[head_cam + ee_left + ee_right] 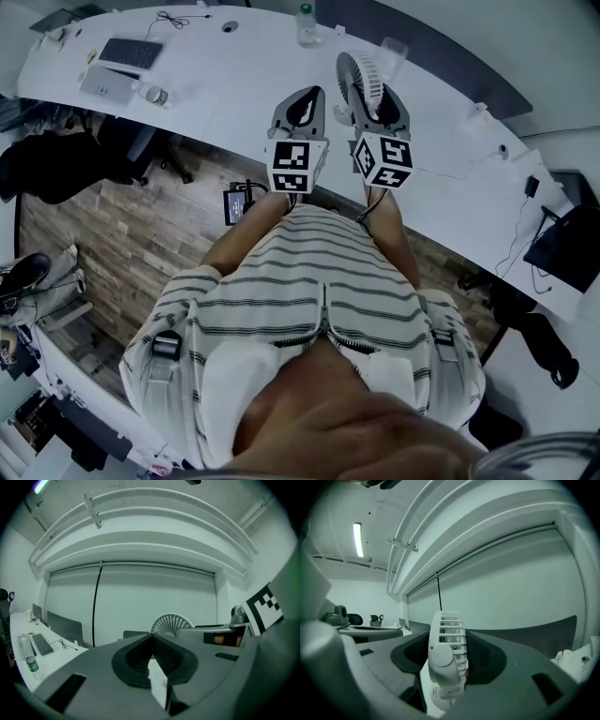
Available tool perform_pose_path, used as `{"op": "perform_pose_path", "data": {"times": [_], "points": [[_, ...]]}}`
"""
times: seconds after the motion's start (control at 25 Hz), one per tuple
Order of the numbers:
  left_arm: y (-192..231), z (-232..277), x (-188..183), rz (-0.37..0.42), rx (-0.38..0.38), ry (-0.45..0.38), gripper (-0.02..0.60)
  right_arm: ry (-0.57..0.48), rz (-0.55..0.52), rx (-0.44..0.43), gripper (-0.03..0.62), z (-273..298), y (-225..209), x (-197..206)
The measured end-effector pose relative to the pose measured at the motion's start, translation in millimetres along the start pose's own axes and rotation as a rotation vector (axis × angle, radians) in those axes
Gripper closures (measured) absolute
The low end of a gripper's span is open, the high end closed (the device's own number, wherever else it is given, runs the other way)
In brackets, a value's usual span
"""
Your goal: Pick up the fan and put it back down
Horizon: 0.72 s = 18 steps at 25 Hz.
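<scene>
A small white fan (360,81) with a round grille stands upright over the white desk (234,84). My right gripper (376,97) is shut on it, one jaw on each side of the grille. In the right gripper view the fan (447,654) fills the gap between the dark pads, edge on; whether its base touches the desk I cannot tell. My left gripper (302,109) hovers just left of the fan, its jaws meeting at the tips with nothing between them. From the left gripper view the fan's grille (170,622) shows past my shut left gripper (152,638).
A water bottle (307,25) and a clear glass (393,52) stand behind the fan. A keyboard (130,53) and small items lie at the desk's far left, cables and a dark bag (566,247) at the right. An office chair (127,150) stands under the desk edge.
</scene>
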State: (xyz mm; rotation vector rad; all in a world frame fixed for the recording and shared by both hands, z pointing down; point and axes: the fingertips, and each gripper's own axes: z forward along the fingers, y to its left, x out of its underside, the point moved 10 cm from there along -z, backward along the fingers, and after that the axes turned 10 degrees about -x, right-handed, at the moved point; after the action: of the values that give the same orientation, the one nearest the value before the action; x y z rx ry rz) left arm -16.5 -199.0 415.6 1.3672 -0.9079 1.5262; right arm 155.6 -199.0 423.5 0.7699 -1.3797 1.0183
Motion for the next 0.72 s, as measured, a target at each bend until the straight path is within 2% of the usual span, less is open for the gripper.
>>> {"op": "perform_pose_path", "data": {"times": [0.72], "points": [[18.6, 0.5, 3.9, -0.018, -0.038, 0.010, 0.575, 0.079, -0.015, -0.034, 0.368, 30.1, -17.4, 10.6]]}}
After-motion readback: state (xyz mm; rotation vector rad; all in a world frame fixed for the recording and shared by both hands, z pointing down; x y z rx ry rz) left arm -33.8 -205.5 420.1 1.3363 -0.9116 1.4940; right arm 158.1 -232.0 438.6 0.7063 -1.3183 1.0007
